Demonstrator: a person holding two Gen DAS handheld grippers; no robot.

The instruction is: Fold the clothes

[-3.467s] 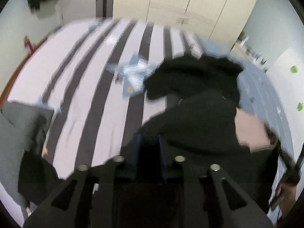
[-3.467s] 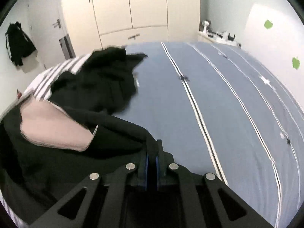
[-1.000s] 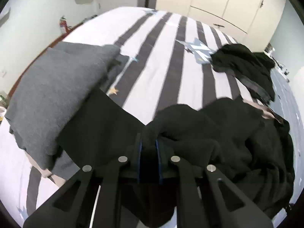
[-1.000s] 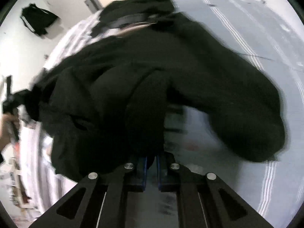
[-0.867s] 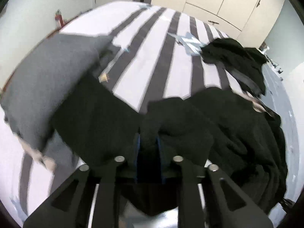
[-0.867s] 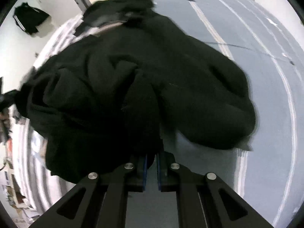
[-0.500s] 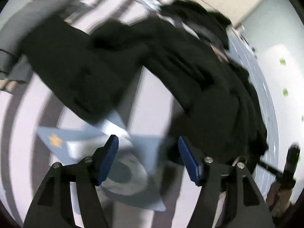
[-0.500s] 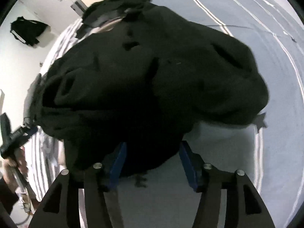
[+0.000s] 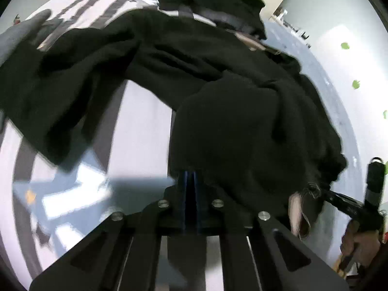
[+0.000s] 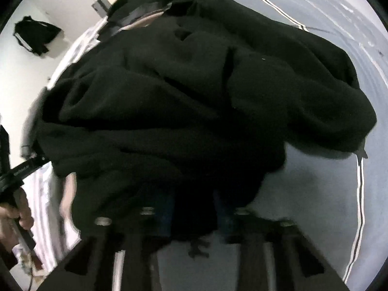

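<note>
A large black fleece garment (image 9: pixel 230 101) lies bunched across the bed and fills the right wrist view (image 10: pixel 194 101). My left gripper (image 9: pixel 190 179) is shut, its blue pads pressed together on the garment's near edge. My right gripper (image 10: pixel 194 208) sits low at the garment's near edge; its blue pads stand apart with black cloth between and over them, blurred. The right gripper also shows at the right edge of the left wrist view (image 9: pixel 339 198), and the left one at the left edge of the right wrist view (image 10: pixel 21 169).
A second black garment (image 9: pixel 213 2) lies farther back on the bed. The bedcover is white with dark stripes (image 9: pixel 135 126) on the left and blue-grey with thin stripes (image 10: pixel 339 194) on the right. A grey folded piece (image 9: pixel 17 34) lies at far left. A black jacket (image 10: pixel 34 36) hangs on the wall.
Half a second ago the left pads stood wide apart; now they are closed on the garment's edge. The right gripper has moved closer in under the cloth, pads still apart.
</note>
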